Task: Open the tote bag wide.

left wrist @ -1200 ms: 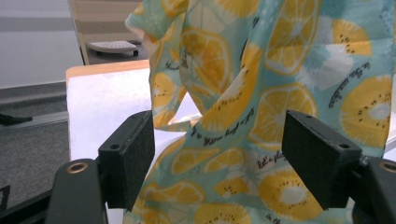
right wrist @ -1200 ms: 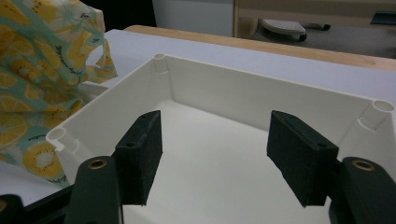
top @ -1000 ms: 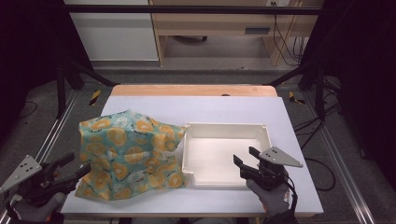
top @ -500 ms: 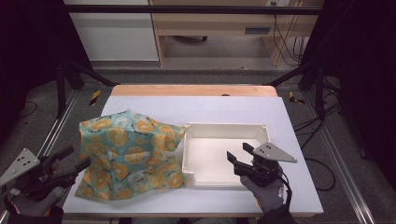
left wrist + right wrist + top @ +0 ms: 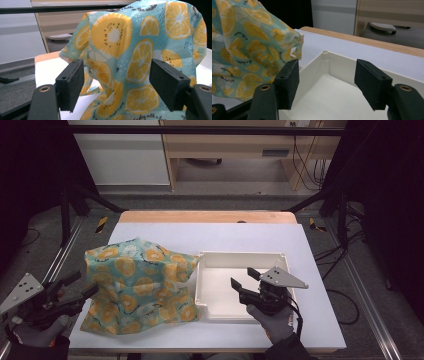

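Both claws [image 5: 70, 285] [image 5: 245, 279] are gaping empty; the cloth [image 5: 137, 285] is lying untouched beside the empty tray [image 5: 240, 256].

- A soft printed cloth [image 5: 137, 287], matt and creased, patterned with citrus slices on teal.
- A smooth, off-white plastic tray [image 5: 220, 292] with a faint sheen.
- The tabletop [image 5: 250, 237] is a matt white sheet with a bare wood strip along its far edge.
- Matt black, foam-like pads [image 5: 75, 82] face the left gripper [image 5: 116, 88].
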A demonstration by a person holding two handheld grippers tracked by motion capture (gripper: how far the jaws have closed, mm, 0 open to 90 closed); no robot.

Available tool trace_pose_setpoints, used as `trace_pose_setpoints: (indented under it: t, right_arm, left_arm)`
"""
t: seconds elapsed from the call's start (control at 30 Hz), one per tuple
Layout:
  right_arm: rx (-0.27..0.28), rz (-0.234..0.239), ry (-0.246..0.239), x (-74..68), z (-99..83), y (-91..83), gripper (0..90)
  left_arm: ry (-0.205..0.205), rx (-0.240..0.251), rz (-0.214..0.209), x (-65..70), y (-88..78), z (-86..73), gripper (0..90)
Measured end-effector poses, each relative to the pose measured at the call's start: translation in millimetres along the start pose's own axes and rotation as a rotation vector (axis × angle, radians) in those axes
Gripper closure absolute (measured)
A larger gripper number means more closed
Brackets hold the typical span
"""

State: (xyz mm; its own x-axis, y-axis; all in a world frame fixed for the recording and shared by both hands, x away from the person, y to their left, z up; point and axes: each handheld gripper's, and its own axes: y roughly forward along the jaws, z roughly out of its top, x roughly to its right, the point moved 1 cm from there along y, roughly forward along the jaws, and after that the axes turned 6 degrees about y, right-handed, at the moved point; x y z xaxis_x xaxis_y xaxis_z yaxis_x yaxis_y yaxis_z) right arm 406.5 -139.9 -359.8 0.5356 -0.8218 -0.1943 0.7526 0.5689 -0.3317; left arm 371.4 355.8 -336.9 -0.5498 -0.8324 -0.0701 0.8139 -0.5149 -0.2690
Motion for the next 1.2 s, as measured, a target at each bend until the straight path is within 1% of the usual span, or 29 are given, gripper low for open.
trace_pose_setpoints:
  t: [0.2,0.27,0.3,0.33,0.47,0.57,0.7,0.77,0.93,1.0,1.1,1.13,1.17,1.2]
  right_arm:
    - [0.004,0.027,-0.005,-8.8,5.1,8.6,36.8]
    - [0.004,0.037,-0.009,-12.5,7.0,11.8,36.8]
    - [0.005,0.051,-0.01,-17.0,8.7,15.1,36.9]
    - [0.005,0.051,-0.01,-17.0,8.7,15.1,36.9]
    - [0.003,0.077,-0.021,-25.8,11.0,21.8,36.9]
    - [0.002,0.095,-0.021,-31.9,12.5,27.2,36.9]
    - [0.003,0.125,-0.027,-42.1,16.2,34.1,37.0]
    - [0.001,0.143,-0.031,-48.3,17.9,37.2,37.0]
    - [-0.001,0.183,-0.041,-63.2,20.5,46.1,37.2]
    - [-0.002,0.193,-0.044,-67.5,21.0,48.8,37.3]
    - [-0.007,0.214,-0.043,-74.4,21.5,53.8,37.8]
    - [-0.008,0.218,-0.042,-76.7,21.6,55.7,37.8]
    - [-0.011,0.224,-0.044,-78.8,21.7,57.5,37.9]
    - [-0.01,0.229,-0.043,-81.1,21.9,59.3,38.2]
  left_arm:
    - [-0.002,0.002,-0.002,1.0,6.8,3.9,29.7]
    - [0.002,0.001,-0.004,1.3,9.1,6.2,30.1]
    - [0.001,0.001,-0.005,1.5,10.1,7.3,30.7]
    - [-0.002,0.002,-0.006,2.0,11.3,8.0,30.7]
    - [0.005,-0.006,-0.006,3.8,15.8,9.8,31.9]
    - [-0.004,-0.001,-0.011,4.3,18.0,10.9,33.8]
    - [-0.004,-0.008,-0.011,4.9,20.8,10.7,37.1]
    - [-0.001,-0.011,-0.001,5.1,20.8,10.0,39.9]
    - [-0.009,-0.016,-0.009,4.8,21.3,8.9,48.1]
    - [-0.003,-0.025,-0.011,5.4,22.0,8.0,52.0]
    - [-0.004,-0.031,-0.01,5.6,22.7,7.3,57.2]
    - [-0.007,-0.031,-0.006,5.4,22.2,7.1,59.1]
    - [-0.007,-0.031,-0.009,5.0,21.6,7.1,62.9]
    - [-0.006,-0.031,-0.013,4.6,20.7,7.1,64.8]
